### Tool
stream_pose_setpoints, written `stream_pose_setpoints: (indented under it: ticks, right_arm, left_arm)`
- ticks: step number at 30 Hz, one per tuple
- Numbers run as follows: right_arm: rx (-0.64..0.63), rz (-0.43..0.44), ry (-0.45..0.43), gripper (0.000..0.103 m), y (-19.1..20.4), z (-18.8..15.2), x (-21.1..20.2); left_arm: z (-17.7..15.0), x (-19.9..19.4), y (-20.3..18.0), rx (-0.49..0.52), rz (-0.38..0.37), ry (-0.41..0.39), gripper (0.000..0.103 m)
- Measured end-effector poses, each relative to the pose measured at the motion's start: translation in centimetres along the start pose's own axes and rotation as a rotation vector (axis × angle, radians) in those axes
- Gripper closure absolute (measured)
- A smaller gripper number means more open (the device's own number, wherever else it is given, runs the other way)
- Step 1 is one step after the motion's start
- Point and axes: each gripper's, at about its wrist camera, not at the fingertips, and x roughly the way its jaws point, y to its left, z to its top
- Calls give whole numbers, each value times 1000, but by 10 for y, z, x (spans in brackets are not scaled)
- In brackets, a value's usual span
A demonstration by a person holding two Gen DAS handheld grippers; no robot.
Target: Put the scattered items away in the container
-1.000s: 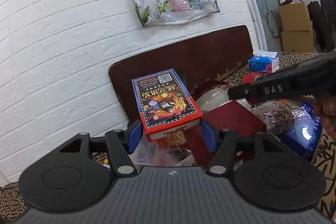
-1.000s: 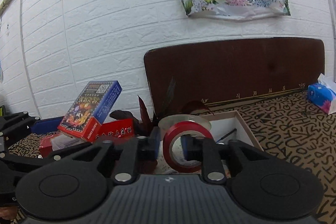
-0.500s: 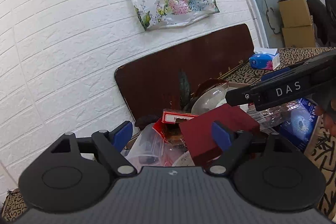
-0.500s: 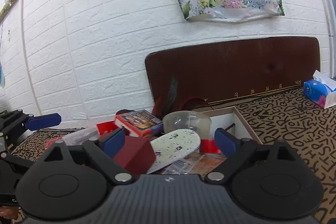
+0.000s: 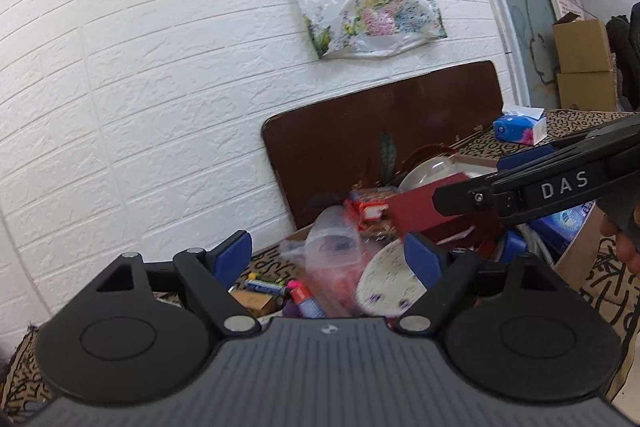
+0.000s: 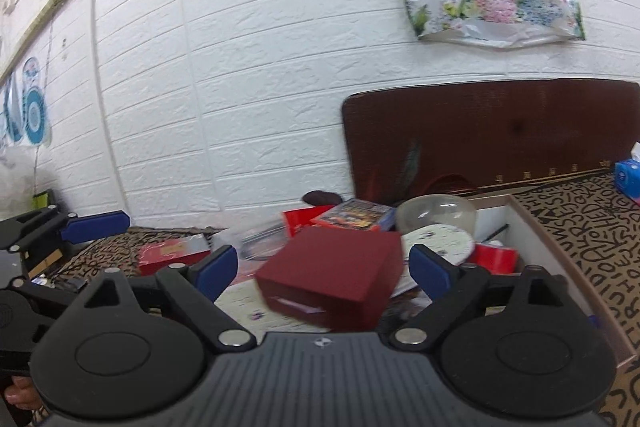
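The cardboard box (image 6: 560, 263) is full of items: a dark red box (image 6: 332, 279), a card pack (image 6: 352, 215), a clear bowl (image 6: 436, 215), a floral insole (image 6: 436, 243) and red tape (image 6: 492, 259). My right gripper (image 6: 324, 267) is open and empty above the dark red box. My left gripper (image 5: 328, 255) is open and empty over a clear plastic bag (image 5: 332, 247) and the insole (image 5: 388, 291) at the box's left end. The right gripper's arm (image 5: 540, 183) crosses the left wrist view.
A red pack (image 6: 172, 255) lies on the patterned cloth left of the box. Markers and a battery (image 5: 272, 287) lie below my left gripper. A brown board (image 6: 480, 135) leans on the white brick wall. A tissue pack (image 5: 520, 127) sits far right.
My left gripper let go of the card pack into the box and my right gripper let go of the red tape. Both have opened and drawn back to the left.
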Motion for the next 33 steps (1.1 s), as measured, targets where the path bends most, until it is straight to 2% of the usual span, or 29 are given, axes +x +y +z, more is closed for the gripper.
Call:
stream_pose_setpoints:
  ticks: [10,17,21,26,33]
  right_arm:
    - [-54,103,32,2,54,-6,16]
    - [-91,186,62,1,95,-11,31]
    - [-125,228,87,1,118,-16,42]
    - [-143,269,132,1,139,-26,57]
    - [-170,299,193,1,159,-43,79]
  left_arm:
    - [-30,-3,36,-112,98,111,17]
    - [-50,-2,71,-241,275,217,17]
    - [-63,-1,95,-324,328,282,17]
    - [-79,-3,112,-340,374,328,17]
    - [-94,3,131,-341,396,362,17]
